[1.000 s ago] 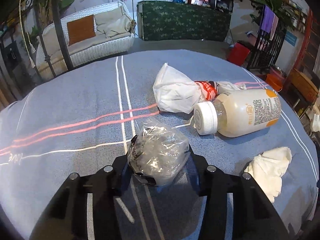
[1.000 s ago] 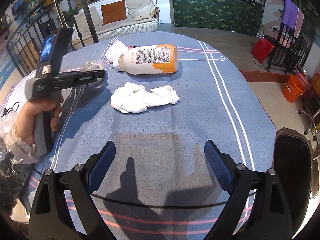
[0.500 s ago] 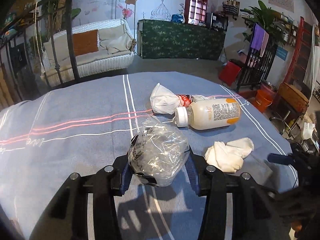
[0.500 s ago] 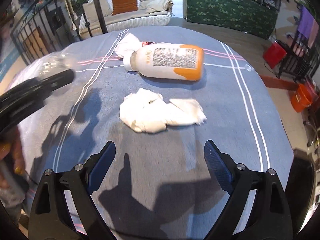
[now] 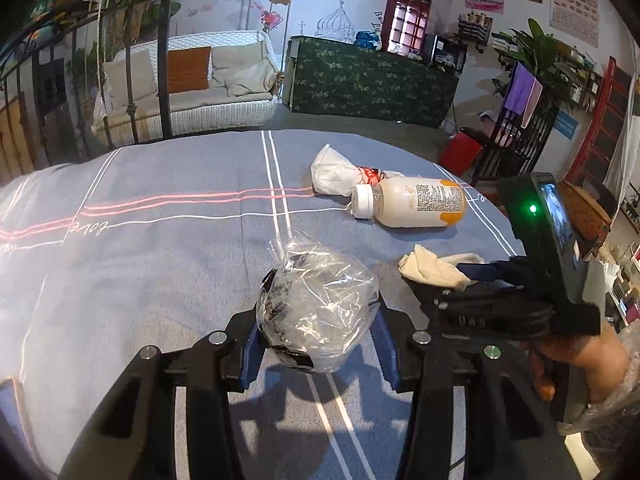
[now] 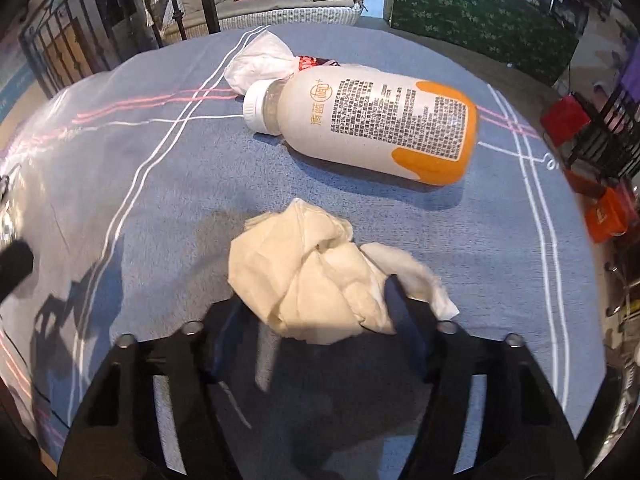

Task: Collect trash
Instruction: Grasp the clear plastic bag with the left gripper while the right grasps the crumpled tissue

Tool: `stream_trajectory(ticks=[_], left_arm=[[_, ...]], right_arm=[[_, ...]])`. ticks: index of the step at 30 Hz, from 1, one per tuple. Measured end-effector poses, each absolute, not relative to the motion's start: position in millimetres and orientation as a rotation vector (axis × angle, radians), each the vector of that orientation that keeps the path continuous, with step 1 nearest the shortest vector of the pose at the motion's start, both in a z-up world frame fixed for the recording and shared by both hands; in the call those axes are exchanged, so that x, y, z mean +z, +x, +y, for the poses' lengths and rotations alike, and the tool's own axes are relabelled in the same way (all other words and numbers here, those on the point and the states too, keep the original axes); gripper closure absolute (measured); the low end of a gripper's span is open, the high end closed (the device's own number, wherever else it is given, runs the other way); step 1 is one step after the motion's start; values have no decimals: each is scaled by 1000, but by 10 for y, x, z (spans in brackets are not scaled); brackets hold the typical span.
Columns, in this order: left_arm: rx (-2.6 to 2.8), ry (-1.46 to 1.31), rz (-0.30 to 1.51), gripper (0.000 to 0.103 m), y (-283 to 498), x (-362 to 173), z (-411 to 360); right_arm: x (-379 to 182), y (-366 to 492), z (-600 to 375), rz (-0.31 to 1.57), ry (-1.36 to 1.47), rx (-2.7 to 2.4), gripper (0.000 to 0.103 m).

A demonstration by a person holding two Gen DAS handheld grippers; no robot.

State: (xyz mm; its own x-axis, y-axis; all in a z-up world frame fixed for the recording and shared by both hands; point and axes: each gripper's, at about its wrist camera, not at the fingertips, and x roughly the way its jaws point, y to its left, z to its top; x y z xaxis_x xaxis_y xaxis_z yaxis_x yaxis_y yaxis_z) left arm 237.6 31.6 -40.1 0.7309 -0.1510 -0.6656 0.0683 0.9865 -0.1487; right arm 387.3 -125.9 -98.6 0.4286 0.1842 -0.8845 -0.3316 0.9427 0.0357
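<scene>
Left hand-held gripper (image 5: 318, 344) clamped on clear plastic bag (image 5: 316, 308); right hand-held gripper (image 6: 316, 312) closing around crumpled tissue (image 6: 316, 276), grip unclear.

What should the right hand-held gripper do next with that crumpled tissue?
Probably squeeze shut on it. The right hand-held gripper already has the crumpled tissue between its open fingers, lying on the blue tablecloth. The left hand-held gripper is busy holding a clear plastic bag, so it cannot help.

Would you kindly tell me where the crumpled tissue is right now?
In the right wrist view, the crumpled tissue lies on the blue tablecloth between the right gripper's fingers, just in front of the bottle.
</scene>
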Motion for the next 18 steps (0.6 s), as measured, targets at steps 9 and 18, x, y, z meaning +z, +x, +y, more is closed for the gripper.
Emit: stream_trajectory(ticks=[9,18], left_arm=[[-125,-145,733,57,2221,-362,316],[-138,-165,713,57,2057,-282,250]], right_arm=[[-900,3777,-1303,1054,-102,308,92],[-588,3326,-1514,952,-40,294,92]])
